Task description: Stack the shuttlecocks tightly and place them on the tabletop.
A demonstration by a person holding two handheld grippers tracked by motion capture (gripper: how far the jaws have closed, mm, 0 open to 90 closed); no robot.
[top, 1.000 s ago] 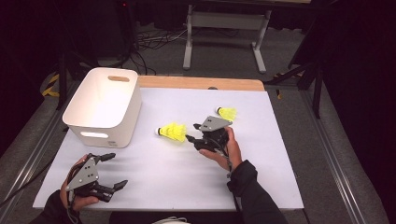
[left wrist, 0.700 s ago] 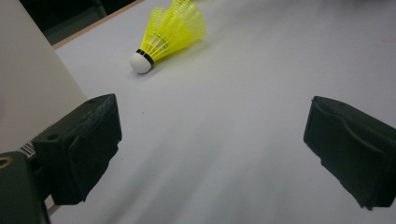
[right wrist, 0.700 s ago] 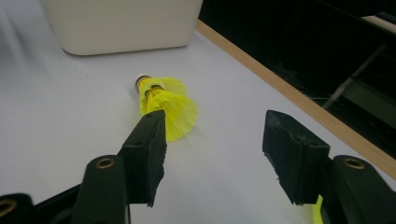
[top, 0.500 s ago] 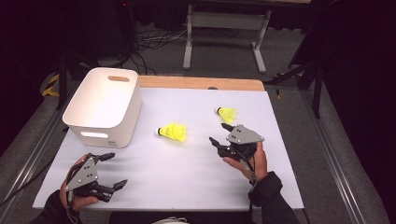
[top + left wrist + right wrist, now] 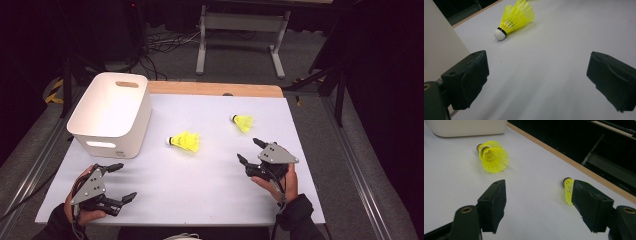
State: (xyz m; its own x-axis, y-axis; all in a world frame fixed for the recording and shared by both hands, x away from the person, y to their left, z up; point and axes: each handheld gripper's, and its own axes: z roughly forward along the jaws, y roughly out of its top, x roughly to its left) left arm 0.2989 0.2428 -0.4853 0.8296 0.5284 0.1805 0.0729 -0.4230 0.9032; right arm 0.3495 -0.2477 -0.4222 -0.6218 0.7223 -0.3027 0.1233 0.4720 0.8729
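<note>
We find the right gripper (image 5: 248, 151) empty; its jaws have just been opening and stand wide, nothing between them. Ahead of it and slightly to its right lies the small shuttlecock (image 5: 243, 122), cork away from the tool as far as we can judge; the right jaw partly hides it in the right gripper view. Farther ahead to its left lies the larger shuttlecock stack (image 5: 185, 141), long axis crosswise, cork toward the white bin (image 5: 123, 131). The left gripper (image 5: 119, 182) hangs open and empty, farther from both. Bare table (image 5: 200, 185) surrounds everything; its wooden far edge sits beyond.
</note>
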